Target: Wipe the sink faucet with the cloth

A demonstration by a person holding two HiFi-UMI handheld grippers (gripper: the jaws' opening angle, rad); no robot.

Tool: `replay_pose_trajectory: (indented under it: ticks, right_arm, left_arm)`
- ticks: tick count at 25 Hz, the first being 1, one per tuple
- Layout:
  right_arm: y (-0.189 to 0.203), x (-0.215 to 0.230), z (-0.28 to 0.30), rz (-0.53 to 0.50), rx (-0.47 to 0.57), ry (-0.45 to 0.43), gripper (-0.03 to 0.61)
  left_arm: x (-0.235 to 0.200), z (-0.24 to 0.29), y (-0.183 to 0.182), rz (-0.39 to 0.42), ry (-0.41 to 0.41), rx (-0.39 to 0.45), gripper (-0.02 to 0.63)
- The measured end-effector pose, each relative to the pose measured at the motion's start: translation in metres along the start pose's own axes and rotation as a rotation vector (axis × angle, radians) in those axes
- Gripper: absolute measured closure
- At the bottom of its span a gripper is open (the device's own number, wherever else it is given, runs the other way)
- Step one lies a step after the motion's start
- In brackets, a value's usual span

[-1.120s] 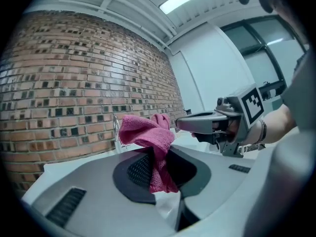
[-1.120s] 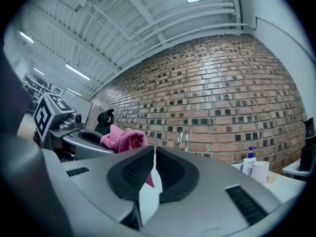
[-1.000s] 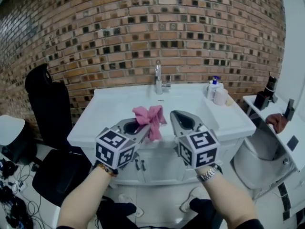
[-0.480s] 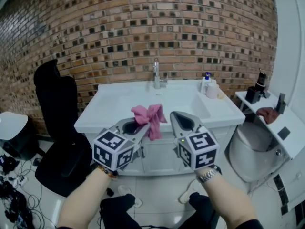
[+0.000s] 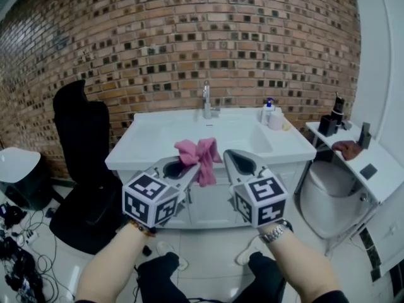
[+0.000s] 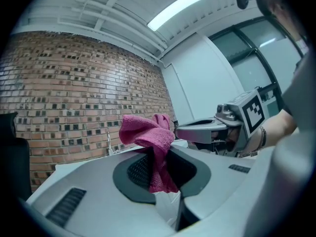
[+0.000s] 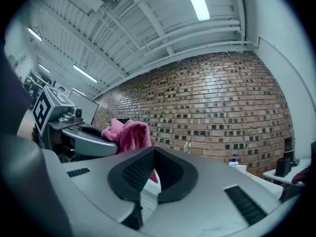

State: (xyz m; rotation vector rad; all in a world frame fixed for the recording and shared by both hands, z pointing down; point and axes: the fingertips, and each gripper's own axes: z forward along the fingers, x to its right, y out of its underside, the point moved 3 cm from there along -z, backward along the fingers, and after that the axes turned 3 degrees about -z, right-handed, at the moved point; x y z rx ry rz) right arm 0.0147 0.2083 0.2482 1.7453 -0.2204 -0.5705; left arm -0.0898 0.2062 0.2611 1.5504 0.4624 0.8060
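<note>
Left gripper (image 5: 187, 166) jaws narrowed onto a pink cloth (image 5: 198, 154), cloth bunched above them in the air, well short of the white sink (image 5: 154, 139), right gripper (image 5: 236, 160) jaws closed together beside it, faucet (image 5: 206, 101) upright behind the basin, 1 pump bottle (image 5: 268, 110) on the sink top's right corner

A soft, fuzzy pink cloth (image 5: 197, 156) is pinched in the matt grey plastic jaws of the left gripper (image 5: 187, 165), and ahead of it stand a shiny metal faucet (image 5: 206, 100), a smooth glossy white sink (image 5: 151, 137) and a rough brick wall (image 5: 189, 36).
</note>
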Motion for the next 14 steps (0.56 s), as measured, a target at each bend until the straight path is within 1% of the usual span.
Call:
replay_pose_trajectory:
  ticks: [14]
  right_arm:
    - [-0.009,-0.028,-0.031,-0.022,-0.002,-0.008,0.569]
  left_arm:
    - [0.026,-0.031,-0.005,0.006,0.007,0.011,0.551]
